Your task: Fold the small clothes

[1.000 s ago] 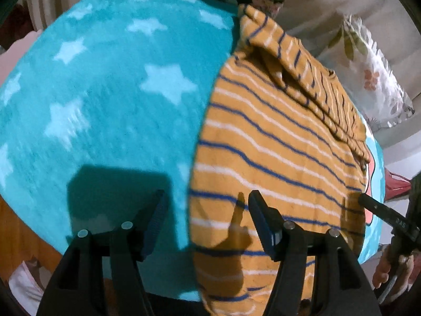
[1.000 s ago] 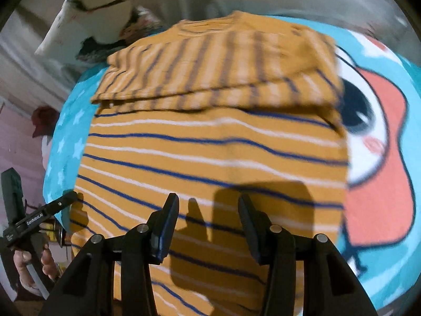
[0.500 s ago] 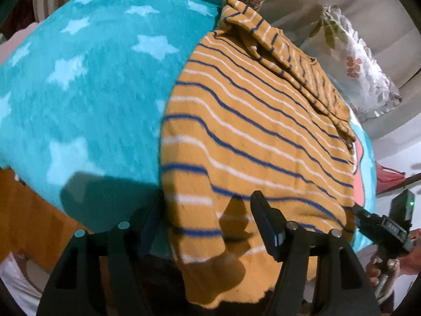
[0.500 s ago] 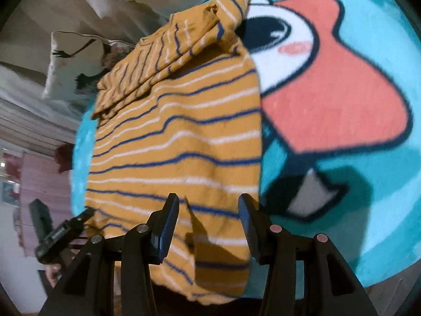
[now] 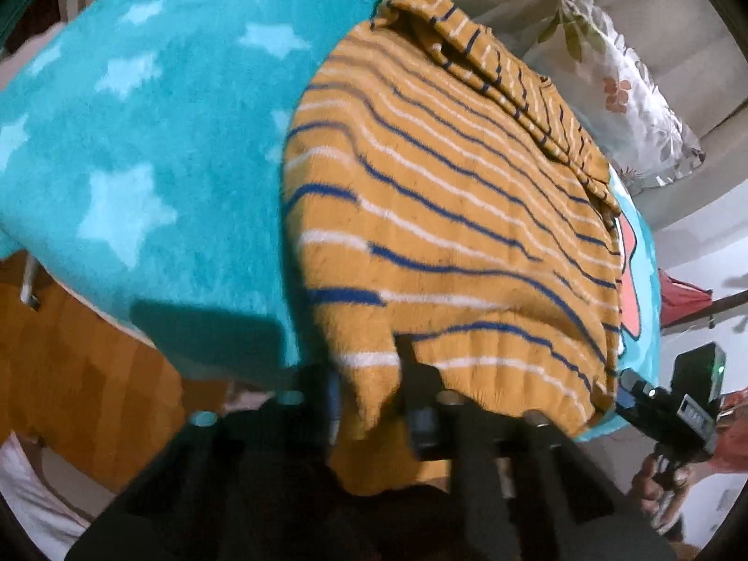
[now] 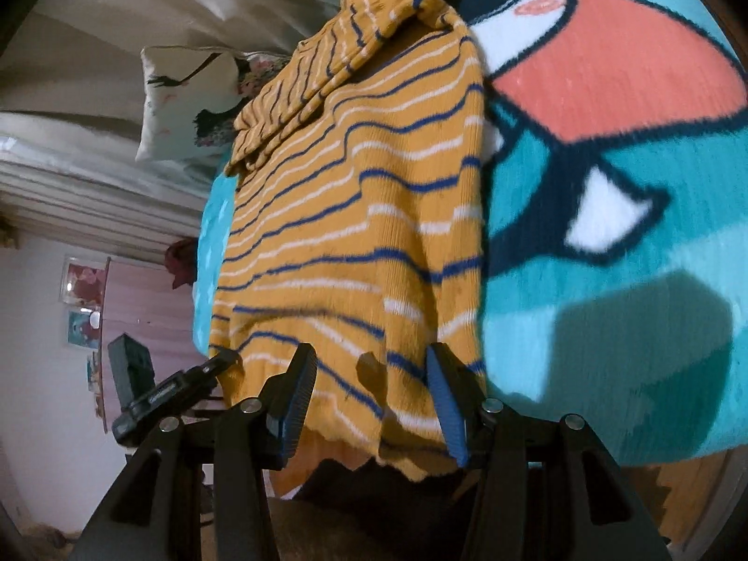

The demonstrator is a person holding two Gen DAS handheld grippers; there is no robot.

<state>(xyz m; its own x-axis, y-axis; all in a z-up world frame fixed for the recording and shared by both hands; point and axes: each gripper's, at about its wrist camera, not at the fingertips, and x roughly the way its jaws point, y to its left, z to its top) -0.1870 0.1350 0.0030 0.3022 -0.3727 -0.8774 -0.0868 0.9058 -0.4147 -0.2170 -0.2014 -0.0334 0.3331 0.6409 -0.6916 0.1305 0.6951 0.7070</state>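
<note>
Striped sweater (image 5: 449, 215) lies on teal blanket (image 5: 140, 149), sleeves folded in. Left gripper (image 5: 369, 388) has just closed on hem corner; right gripper (image 6: 369, 402) open, straddling hem. Bottom-up fold remains.

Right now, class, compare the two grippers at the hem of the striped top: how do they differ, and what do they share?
1. The left gripper has just been closing and pinches the striped top; the right gripper stands open, pads clear of the cloth.
2. The left gripper works the corner by the starry side of the blanket; the right gripper the corner by the cartoon face.
Both sit at the hem.
</note>
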